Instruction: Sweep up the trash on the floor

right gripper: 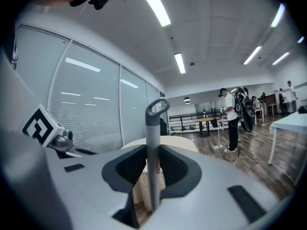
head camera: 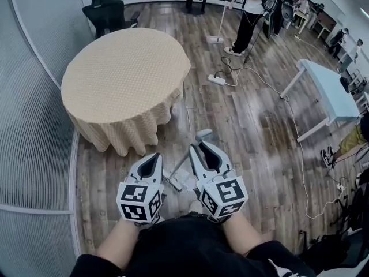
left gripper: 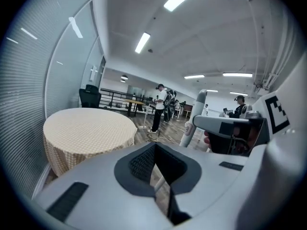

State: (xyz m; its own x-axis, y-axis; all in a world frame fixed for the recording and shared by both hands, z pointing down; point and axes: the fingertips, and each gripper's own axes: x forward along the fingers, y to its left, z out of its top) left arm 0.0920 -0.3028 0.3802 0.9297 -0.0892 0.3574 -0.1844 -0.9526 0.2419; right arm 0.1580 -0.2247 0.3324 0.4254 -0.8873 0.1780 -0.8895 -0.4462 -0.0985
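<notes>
My right gripper (head camera: pixel 203 149) is shut on a grey handle (head camera: pixel 203 135) with a loop at its top. In the right gripper view that handle (right gripper: pixel 152 128) stands upright between the jaws of the right gripper (right gripper: pixel 152 171). Below it a thin shaft (head camera: pixel 179 165) slants down to a bristled head (head camera: pixel 172 182) on the wood floor, beside a pale patch I cannot identify. My left gripper (head camera: pixel 151 161) hangs just left of the shaft, shut, with nothing seen between its jaws. In the left gripper view, beyond the left gripper (left gripper: pixel 156 152), the handle (left gripper: pixel 195 114) rises to the right.
A round table with a beige cloth (head camera: pixel 124 68) stands ahead to the left by the curved glass wall. A black chair (head camera: pixel 109 10) is behind it. A power strip with cables (head camera: pixel 217 79) lies on the floor. A white table (head camera: pixel 328 91) is at right. A person (head camera: pixel 248 16) stands far ahead.
</notes>
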